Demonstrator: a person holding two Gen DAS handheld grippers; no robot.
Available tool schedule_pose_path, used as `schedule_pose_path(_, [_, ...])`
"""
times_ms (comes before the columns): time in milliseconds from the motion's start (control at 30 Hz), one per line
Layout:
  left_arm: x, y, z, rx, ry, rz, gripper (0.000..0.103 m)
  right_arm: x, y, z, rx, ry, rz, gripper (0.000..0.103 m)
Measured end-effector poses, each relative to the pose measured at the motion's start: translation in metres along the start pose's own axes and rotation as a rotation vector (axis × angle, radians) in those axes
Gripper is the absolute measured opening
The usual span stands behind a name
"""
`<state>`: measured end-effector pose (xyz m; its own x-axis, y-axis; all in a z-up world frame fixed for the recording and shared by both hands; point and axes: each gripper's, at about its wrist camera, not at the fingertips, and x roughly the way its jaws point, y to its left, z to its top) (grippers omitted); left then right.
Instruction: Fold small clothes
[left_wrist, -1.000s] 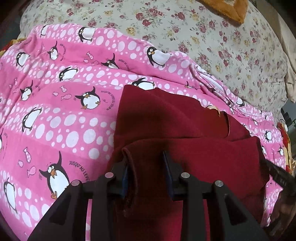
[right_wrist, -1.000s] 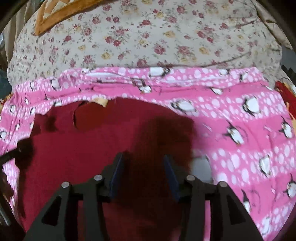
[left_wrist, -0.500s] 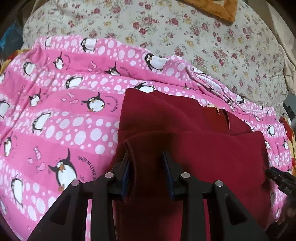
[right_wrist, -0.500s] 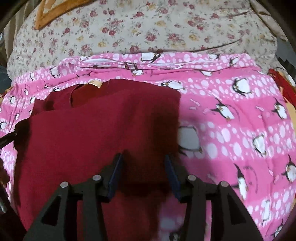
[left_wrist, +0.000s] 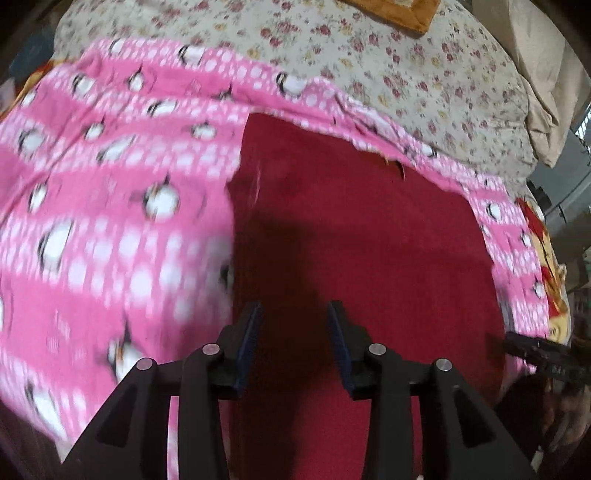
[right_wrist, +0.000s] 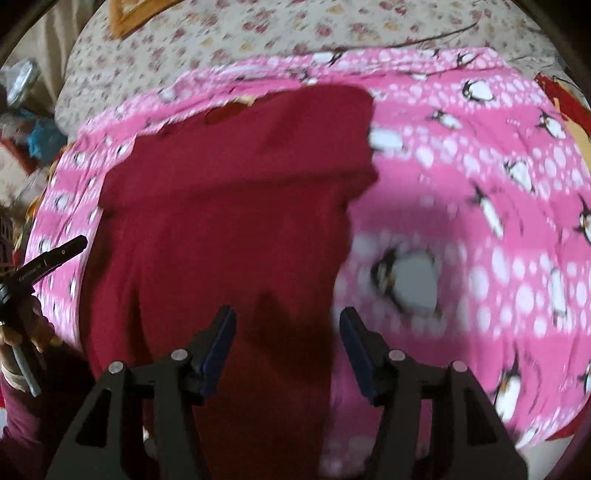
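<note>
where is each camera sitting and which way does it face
Left wrist: on the left tool, looking steeply down its opening fingers at the dark red folded garment on the pink penguin-print blanket.
Right wrist: on the right tool, facing down; its fingers open over the garment's right edge, a hand at left.
Both share garment, blanket, floral bedcover.

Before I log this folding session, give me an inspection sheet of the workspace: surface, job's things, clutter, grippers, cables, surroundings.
Surface: pink penguin blanket spread over a floral bedcover.
Job's things: dark red garment lying folded on the blanket.
Clutter: orange cushion at the far edge; blurred blue item beside the bed.
Grippers: left gripper and right gripper both opening above the garment, pads not pressing on it.
Cables: nothing seen.
Surroundings: dim and blurred, cannot tell more.
</note>
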<state>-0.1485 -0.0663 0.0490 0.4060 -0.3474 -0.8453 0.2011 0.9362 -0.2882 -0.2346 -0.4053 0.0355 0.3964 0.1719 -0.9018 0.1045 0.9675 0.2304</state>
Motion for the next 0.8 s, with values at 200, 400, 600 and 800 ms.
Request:
schedule_pose_path(200, [-0.018,0.010,-0.059,-0.044,0.056,-0.028,0.018,-0.004,-0.003,-0.041,0.009,0.055,0.011,0.068])
schedule_pose_path(400, [-0.026,0.016,-0.101,-0.075,0.102,-0.021,0.019,0.004,-0.007,-0.081,0.018,0.132,0.023,0.068])
schedule_pose_path(600, [-0.018,0.020,-0.131,-0.119,0.177,-0.030,0.019,0.011,-0.006,-0.111,0.002,0.209,0.040,0.071])
schedule_pose_path(800, [-0.005,0.005,-0.140,-0.067,0.230,0.013,0.019,0.035,-0.011,-0.132,0.076,0.337,0.157,0.071])
